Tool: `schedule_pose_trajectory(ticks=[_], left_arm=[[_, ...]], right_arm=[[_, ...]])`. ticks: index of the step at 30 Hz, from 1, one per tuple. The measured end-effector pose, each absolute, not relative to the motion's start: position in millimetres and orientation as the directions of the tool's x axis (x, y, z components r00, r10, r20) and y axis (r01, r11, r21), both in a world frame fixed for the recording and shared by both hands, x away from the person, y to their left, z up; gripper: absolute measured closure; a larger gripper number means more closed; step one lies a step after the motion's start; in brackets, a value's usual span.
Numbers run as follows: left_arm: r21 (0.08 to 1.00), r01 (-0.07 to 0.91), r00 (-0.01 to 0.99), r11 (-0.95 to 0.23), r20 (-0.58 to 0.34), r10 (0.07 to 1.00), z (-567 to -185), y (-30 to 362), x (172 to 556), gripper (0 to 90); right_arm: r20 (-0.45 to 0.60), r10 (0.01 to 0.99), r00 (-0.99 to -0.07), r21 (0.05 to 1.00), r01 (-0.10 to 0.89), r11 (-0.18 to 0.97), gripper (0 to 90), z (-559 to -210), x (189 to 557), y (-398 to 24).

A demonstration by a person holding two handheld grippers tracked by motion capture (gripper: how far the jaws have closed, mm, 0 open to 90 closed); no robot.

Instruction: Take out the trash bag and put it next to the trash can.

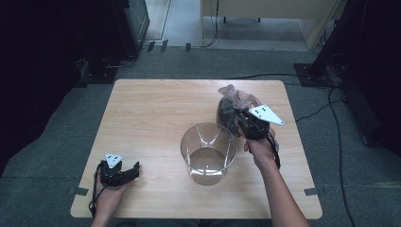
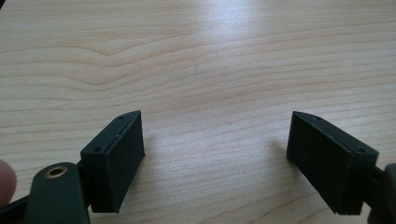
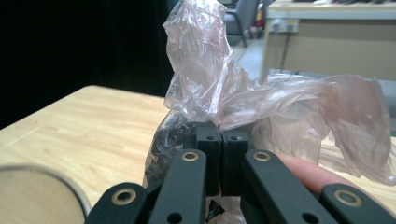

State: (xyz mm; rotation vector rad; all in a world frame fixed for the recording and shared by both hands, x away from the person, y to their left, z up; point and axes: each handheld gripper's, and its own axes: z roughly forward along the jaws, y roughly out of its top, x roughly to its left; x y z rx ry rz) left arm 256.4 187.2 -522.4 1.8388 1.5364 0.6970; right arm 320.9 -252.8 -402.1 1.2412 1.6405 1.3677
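My right gripper (image 1: 242, 124) is clamped on the neck of the plastic bag (image 1: 231, 109), which stands on the table (image 1: 151, 113) just behind-right of the glass jar (image 1: 208, 152). My left gripper (image 1: 124, 173) gapes empty, well apart.

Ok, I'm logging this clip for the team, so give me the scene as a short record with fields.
setting: light wooden table, grey carpet around it
left gripper: jaws open, nothing between them, resting low at the table's near left
right gripper: jaws shut on the plastic bag
plastic bag: pinkish clear film, dark contents, pinched at its gathered neck, at the table's right
glass container: clear, round, open top, near the table's middle, just left of the bag
bag in container: not yet
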Motion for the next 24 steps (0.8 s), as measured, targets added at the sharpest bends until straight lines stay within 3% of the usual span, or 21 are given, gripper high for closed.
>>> schedule_pose_trajectory(ticks=[5,13,21,24], left_arm=[[0.753,0.647,0.179,-0.119,0.001,0.984,-522.3,187.3,256.5,18.4],[0.752,0.648,0.182,-0.120,0.001,0.983,-522.3,187.2,256.5,18.4],[0.752,0.648,0.182,-0.121,0.001,0.983,-522.3,187.2,256.5,18.5],[0.752,0.648,0.181,-0.120,0.000,0.983,-522.3,187.2,256.4,18.5]], right_arm=[[0.065,0.917,-0.392,0.966,0.254,0.040,89.7,-415.2,321.6,-248.0],[0.056,0.916,-0.397,0.954,0.291,0.068,84.5,-427.8,318.2,-254.7],[0.046,0.901,-0.431,0.952,0.291,0.091,67.6,-432.3,310.3,-266.9],[0.068,0.895,-0.441,0.951,0.300,0.076,56.8,-433.9,306.7,-274.1]])
